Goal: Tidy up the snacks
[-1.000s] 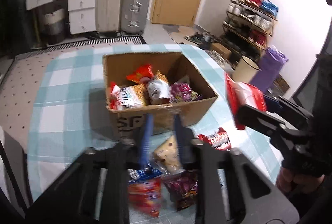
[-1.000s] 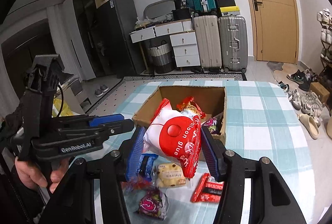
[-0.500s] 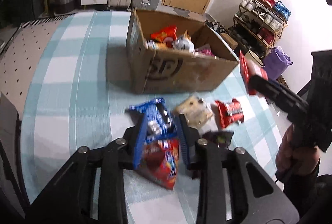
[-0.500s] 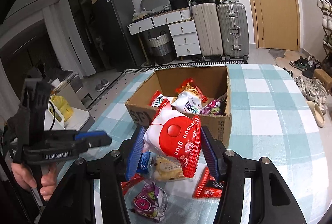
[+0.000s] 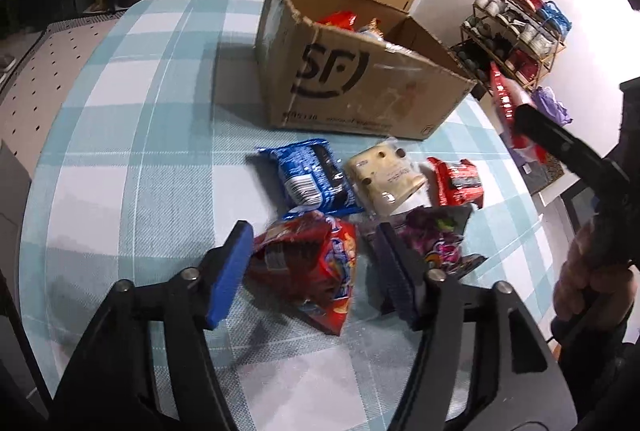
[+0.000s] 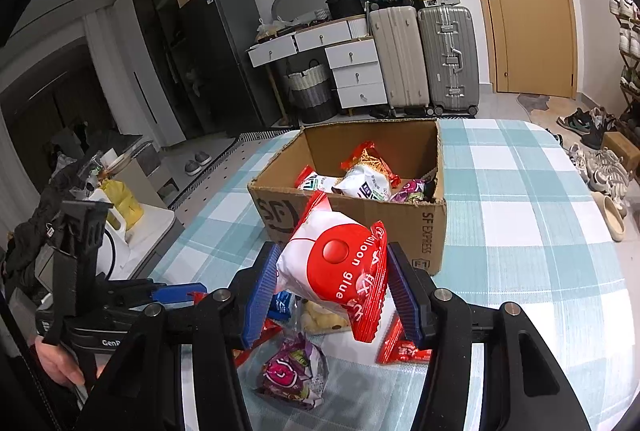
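An open cardboard box (image 5: 360, 83) holding several snack bags stands on the checked tablecloth; it also shows in the right wrist view (image 6: 434, 231). My left gripper (image 5: 316, 271) is open, its jaws on either side of a red snack bag (image 5: 312, 271) lying on the table. Beside it lie a blue packet (image 5: 310, 177), a cream packet (image 5: 384, 179), a small red packet (image 5: 458, 181) and a purple bag (image 5: 436, 243). My right gripper (image 6: 334, 287) is shut on a red and white bag (image 6: 336, 271), held above the table in front of the box.
The round table's edge (image 5: 36, 191) curves at the left. Suitcases (image 6: 424, 51), white drawers (image 6: 352, 71) and a door (image 6: 528, 3) stand behind the table. A shoe rack (image 5: 516, 31) stands at the right.
My left gripper has dropped toward the table and opened wider around the red snack bag. My right gripper has stayed shut on the red and white bag, nearly still.
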Action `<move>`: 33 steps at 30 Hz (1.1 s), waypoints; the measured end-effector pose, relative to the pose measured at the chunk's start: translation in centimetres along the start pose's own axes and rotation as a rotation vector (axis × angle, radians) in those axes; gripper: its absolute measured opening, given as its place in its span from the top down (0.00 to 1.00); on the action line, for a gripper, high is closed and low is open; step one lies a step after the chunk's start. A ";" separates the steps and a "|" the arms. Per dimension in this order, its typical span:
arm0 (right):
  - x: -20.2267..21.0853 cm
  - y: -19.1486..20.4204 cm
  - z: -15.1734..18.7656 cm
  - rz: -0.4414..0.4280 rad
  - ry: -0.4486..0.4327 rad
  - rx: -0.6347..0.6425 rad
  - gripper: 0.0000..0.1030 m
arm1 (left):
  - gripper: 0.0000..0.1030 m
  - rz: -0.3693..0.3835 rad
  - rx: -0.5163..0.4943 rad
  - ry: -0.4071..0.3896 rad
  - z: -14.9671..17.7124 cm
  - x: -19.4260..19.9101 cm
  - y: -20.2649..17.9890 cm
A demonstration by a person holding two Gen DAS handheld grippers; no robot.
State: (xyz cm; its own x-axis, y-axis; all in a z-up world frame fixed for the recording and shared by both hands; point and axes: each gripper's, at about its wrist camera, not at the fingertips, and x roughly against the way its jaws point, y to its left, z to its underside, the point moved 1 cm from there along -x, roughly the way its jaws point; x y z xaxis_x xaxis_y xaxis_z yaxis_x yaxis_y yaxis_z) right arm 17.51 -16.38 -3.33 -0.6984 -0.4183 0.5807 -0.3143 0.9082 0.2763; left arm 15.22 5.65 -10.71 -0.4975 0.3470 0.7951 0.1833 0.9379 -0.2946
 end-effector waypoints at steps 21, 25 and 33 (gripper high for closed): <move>0.6 -0.1 0.8 0.002 0.000 -0.014 0.47 | 0.58 -0.018 -0.034 -0.022 1.8 -2.7 -0.2; 0.7 -0.1 0.8 0.002 -0.001 -0.014 0.47 | 0.61 -0.017 -0.035 -0.027 1.5 -2.5 -0.3; 0.9 -0.2 0.9 0.007 -0.005 -0.022 0.47 | 0.65 0.037 0.017 -0.025 1.1 -1.8 0.8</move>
State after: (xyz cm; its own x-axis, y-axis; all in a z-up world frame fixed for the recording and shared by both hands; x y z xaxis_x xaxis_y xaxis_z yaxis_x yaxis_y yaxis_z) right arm 16.33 -16.88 -3.58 -0.7034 -0.4121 0.5791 -0.2953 0.9106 0.2892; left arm 15.32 5.78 -12.97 -0.5119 0.3807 0.7701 0.1872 0.9243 -0.3326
